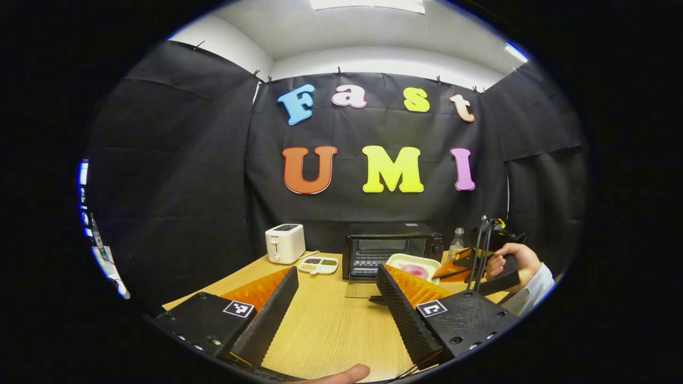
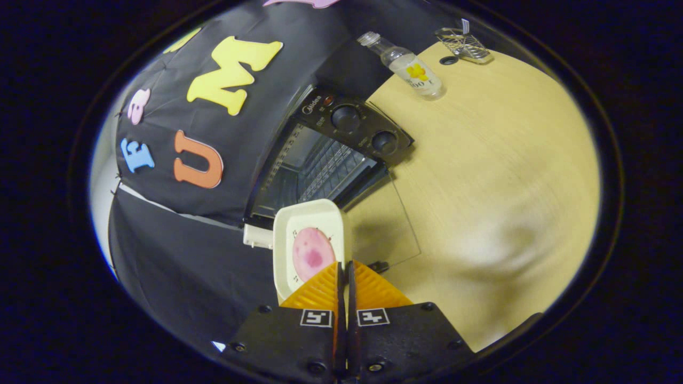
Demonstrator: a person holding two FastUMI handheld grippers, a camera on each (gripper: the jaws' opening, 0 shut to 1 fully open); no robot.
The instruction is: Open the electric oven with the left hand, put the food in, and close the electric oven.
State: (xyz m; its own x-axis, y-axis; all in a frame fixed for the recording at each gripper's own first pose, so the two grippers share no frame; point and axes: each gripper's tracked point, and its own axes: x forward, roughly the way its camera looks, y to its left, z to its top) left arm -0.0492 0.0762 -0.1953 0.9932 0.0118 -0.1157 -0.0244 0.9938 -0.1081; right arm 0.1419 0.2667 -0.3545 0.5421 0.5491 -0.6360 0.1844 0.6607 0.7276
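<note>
Left gripper view: the left claw (image 1: 336,298) sits low over a light wood desk (image 1: 331,330), its two fingers spread wide w/ nothing between them. At the back of the desk, centre, stands a black electric oven (image 1: 392,250) w/ its glass door (image 1: 360,289) dropped flat onto the desk, cavity open & wire rack visible inside. Left of the oven is a white toaster (image 1: 285,242); between toaster & oven lies a small white divided dish (image 1: 318,264) w/ bits of food in its sections. Just in front of the oven's right half is a cream tray (image 1: 413,265) carrying a pink round of food (image 1: 414,271). A hand (image 1: 507,261) in a pale sleeve holds the right claw (image 1: 445,272), which meets the tray's right edge. A clear bottle (image 1: 456,242) stands right of the oven. Right gripper view, tilted sideways: the right claw's fingers are pressed together on the tray's near rim, pinching it; tray & food hang in front of the open oven mouth, above the lowered door, not yet inside. Oven knobs (image 2: 365,130) show beside the cavity. The bottle & a small wire rack (image 2: 463,45) sit farther along the desk.
</note>
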